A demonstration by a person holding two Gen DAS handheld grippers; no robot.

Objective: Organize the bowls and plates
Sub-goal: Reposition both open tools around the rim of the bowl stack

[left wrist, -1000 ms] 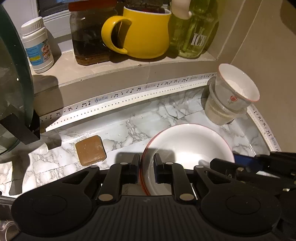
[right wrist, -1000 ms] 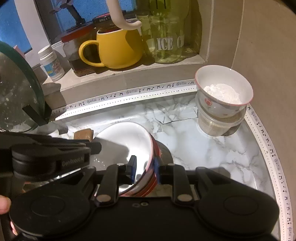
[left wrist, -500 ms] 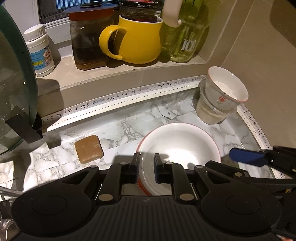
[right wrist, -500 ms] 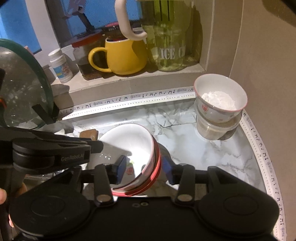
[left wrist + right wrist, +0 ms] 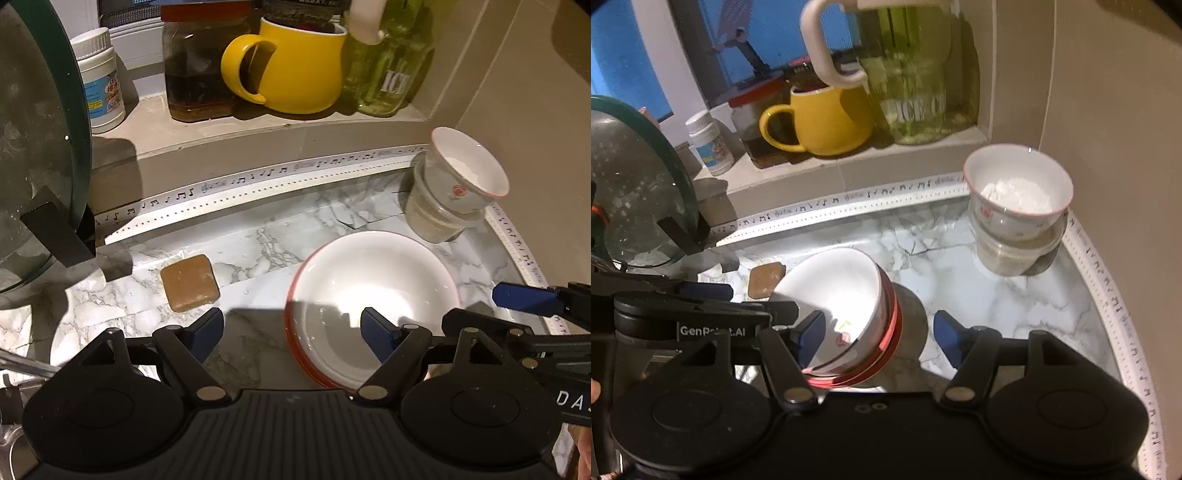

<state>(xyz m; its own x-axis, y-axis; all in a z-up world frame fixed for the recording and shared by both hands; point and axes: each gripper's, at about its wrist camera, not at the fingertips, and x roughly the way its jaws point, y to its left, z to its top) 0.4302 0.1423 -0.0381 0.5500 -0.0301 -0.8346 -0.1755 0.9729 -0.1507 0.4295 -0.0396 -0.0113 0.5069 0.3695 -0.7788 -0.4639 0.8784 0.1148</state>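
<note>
A stack of white bowls with red rims (image 5: 373, 295) rests on the marble counter (image 5: 258, 243); it also shows in the right wrist view (image 5: 834, 291). My left gripper (image 5: 291, 328) is open, its jaws wide apart astride the stack's left rim, not gripping it. My right gripper (image 5: 879, 334) is open too, its jaws on either side of the stack's right rim. A small white bowl of white powder (image 5: 467, 173) sits on a clear tub at the back right, also seen in the right wrist view (image 5: 1019, 188).
A brown soap bar (image 5: 189, 282) lies left of the bowls. A glass pot lid (image 5: 33, 147) leans at the far left. On the sill stand a yellow mug (image 5: 295, 66), a dark jar (image 5: 195, 66), a white bottle (image 5: 99, 92) and a glass jar (image 5: 384, 62). A wall closes the right side.
Both grippers opened and let go of the bowl stack, the right first and then the left. The stack now rests on the counter between the spread jaws.
</note>
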